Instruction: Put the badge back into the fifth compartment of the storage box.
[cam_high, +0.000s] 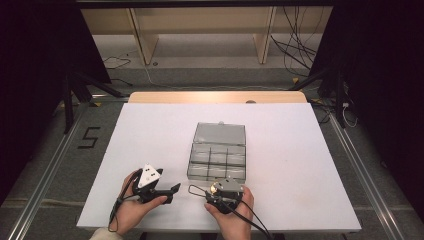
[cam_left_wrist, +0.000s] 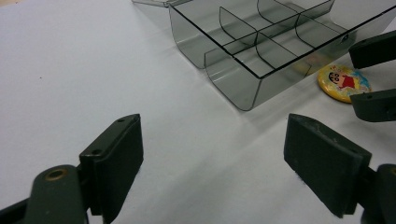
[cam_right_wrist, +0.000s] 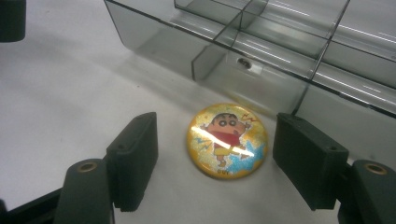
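A round yellow badge printed with a cartoon figure is lying flat on the white bench, just in front of the near wall of a clear, smoke-tinted compartment box. It is being framed by the right tongs, whose jaws are being held spread, one to each side of the badge and apart from it, so nothing is being gripped yet. The tongs are being kept low and pointed toward the box, presumably so that the jaws can be closed across the domed disc at its widest part.

The box is standing open, its lid folded back flat on the far side, so that the divided cells are being left reachable from above; all the cells that can be seen appear empty. The badge is probably being lined up for placing in one of them, and the near row is likely the easiest to reach.

The left tongs are being held off to the left of the box, over bare bench, with jaws wide apart and nothing between them. From the left gripper view, the box corner and the badge are being seen ahead and to one side, with the right tongs' jaws around the badge; this hand is apparently being kept clear, perhaps ready to steady the box.
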